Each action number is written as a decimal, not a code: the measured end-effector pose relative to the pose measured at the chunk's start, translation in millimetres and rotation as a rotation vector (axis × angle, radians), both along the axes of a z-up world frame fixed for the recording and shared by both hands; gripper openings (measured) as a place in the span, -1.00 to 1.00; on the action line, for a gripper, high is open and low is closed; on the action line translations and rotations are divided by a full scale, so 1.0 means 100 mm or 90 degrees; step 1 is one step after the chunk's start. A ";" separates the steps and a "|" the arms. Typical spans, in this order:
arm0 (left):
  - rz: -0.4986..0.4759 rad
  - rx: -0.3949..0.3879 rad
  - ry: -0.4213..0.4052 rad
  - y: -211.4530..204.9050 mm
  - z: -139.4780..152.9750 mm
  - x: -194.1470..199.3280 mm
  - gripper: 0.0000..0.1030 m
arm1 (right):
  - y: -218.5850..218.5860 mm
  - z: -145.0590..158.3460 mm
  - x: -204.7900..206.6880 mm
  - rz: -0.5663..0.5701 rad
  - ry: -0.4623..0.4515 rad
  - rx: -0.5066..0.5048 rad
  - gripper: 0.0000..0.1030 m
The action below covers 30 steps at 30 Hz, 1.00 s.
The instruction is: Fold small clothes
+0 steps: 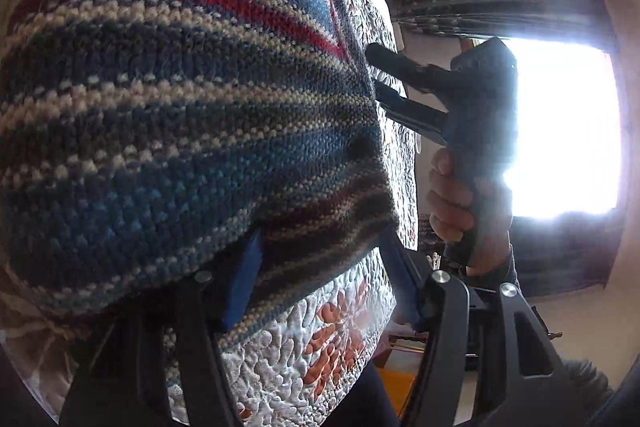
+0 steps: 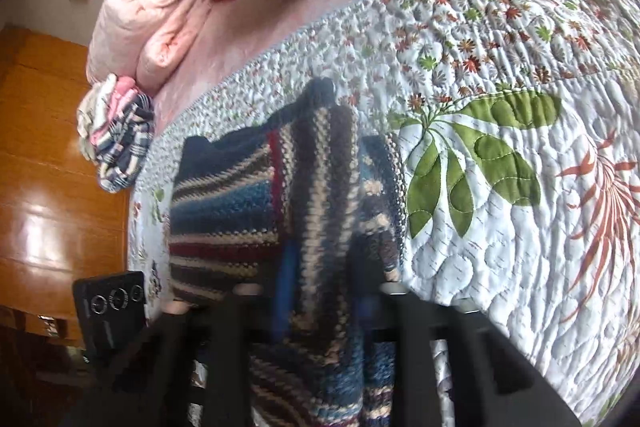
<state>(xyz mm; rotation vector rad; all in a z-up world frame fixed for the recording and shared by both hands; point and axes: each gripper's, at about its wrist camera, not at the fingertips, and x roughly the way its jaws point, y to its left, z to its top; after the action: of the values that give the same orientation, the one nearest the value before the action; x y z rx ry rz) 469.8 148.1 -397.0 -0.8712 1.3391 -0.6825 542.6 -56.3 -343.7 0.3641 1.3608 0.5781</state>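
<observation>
1. While a striped sweater (image 2: 256,195) lies on the quilt (image 2: 500,227), the right gripper (image 1: 378,83) pinches its edge.
2. Left gripper (image 1: 320,283) clamps the knit too.

No readable txt, labels, brands or nos. anywhere; nothing legible on the knit, quilt or the black device.
</observation>
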 end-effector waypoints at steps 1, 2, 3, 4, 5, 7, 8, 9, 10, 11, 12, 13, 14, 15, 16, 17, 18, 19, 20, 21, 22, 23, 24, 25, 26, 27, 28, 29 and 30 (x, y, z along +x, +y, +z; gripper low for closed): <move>0.001 0.002 0.010 0.01 -0.05 -0.01 -0.18 | -0.08 -0.09 0.00 -0.020 -0.006 -0.015 -0.80; -0.003 0.003 0.022 0.00 -0.09 -0.01 -0.25 | -0.19 -0.24 0.01 -0.049 0.017 0.005 -0.84; -0.012 0.009 0.030 -0.01 -0.09 0.00 -0.31 | -0.29 -0.33 -0.01 -0.075 0.038 0.042 -0.83; -0.019 0.010 0.027 0.02 -0.01 -0.06 -0.26 | -0.33 -0.33 -0.04 -0.084 0.042 0.064 -0.81; -0.023 -0.002 0.007 0.04 0.12 -0.07 -0.21 | -0.32 -0.25 -0.06 -0.074 0.032 0.078 -0.72; -0.008 -0.021 -0.053 0.17 0.43 -0.04 0.00 | -0.37 -0.01 -0.06 -0.070 -0.003 0.077 -0.64; 0.015 -0.026 -0.082 0.30 0.58 0.00 0.06 | -0.39 0.14 -0.04 -0.078 -0.031 0.080 -0.64; 0.045 -0.020 -0.104 0.42 0.67 0.07 0.16 | -0.39 0.28 -0.01 -0.080 -0.053 0.088 -0.64; 0.072 -0.011 -0.115 0.55 0.72 0.14 0.17 | -0.35 0.38 0.04 -0.072 -0.062 0.102 -0.64; 0.091 -0.010 -0.113 0.66 0.71 0.23 0.17 | -0.24 0.42 0.08 -0.048 -0.062 0.108 -0.64; 0.103 0.001 -0.106 0.73 0.67 0.33 0.17 | -0.10 0.42 0.12 -0.019 -0.058 0.102 -0.64; 0.107 0.024 -0.098 0.76 0.60 0.40 0.17 | 0.04 0.36 0.16 0.011 -0.046 0.097 -0.64; 0.100 0.043 -0.081 0.75 0.50 0.48 0.17 | 0.14 0.25 0.18 0.037 -0.027 0.080 -0.68; 0.088 0.057 -0.058 0.70 0.37 0.55 0.16 | 0.20 0.08 0.22 0.048 -0.018 0.025 -0.71; 0.076 0.073 -0.048 0.65 0.26 0.57 0.11 | 0.20 -0.08 0.25 0.049 -0.016 -0.019 -1.00; 0.070 0.085 -0.044 0.62 0.19 0.58 0.07 | 0.11 -0.21 0.28 0.036 -0.007 -0.007 -1.00; 0.070 0.095 -0.047 0.58 0.16 0.59 0.05 | 0.00 -0.26 0.31 0.014 0.014 0.030 -1.00; 0.068 0.106 -0.051 0.53 0.19 0.59 0.06 | -0.05 -0.23 0.31 0.001 0.016 0.040 -1.00; 0.067 0.111 -0.053 0.54 0.24 0.59 0.08 | -0.09 -0.13 0.28 -0.003 -0.001 0.033 -1.00; 0.071 0.100 -0.063 0.56 0.33 0.56 0.10 | -0.12 -0.03 0.22 -0.009 -0.015 0.036 -1.00; 0.071 0.071 -0.082 0.58 0.43 0.49 0.11 | -0.17 0.07 0.14 -0.009 -0.023 0.056 -0.91; 0.063 0.048 -0.101 0.58 0.51 0.42 0.11 | -0.19 0.14 0.05 0.002 -0.030 0.073 -0.89; 0.051 0.044 -0.118 0.56 0.57 0.33 0.12 | -0.18 0.17 -0.05 0.022 -0.033 0.074 -0.89; 0.041 0.050 -0.120 0.51 0.56 0.29 0.12 | -0.19 0.14 -0.12 0.041 -0.029 0.064 -0.90; 0.032 0.069 -0.107 0.45 0.48 0.26 0.12 | -0.18 0.04 -0.17 0.051 -0.023 0.030 -0.98; 0.021 0.103 -0.088 0.40 0.34 0.27 0.08 | -0.17 -0.08 -0.21 0.055 -0.025 -0.005 -1.00; 0.012 0.120 -0.079 0.36 0.21 0.27 -0.11 | -0.19 -0.14 -0.22 0.050 -0.025 -0.006 -1.00; 0.017 0.131 -0.071 0.37 0.14 0.28 -0.18 | -0.22 -0.12 -0.22 0.028 -0.017 0.006 -1.00; 0.033 0.121 -0.061 0.39 0.14 0.31 -0.22 | -0.23 -0.03 -0.26 0.013 -0.021 0.005 -1.00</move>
<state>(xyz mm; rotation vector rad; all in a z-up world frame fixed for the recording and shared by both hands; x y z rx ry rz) 500.6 187.4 -383.0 -0.7095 1.2684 -0.5398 516.5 -79.5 -346.8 0.3454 1.3316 0.6033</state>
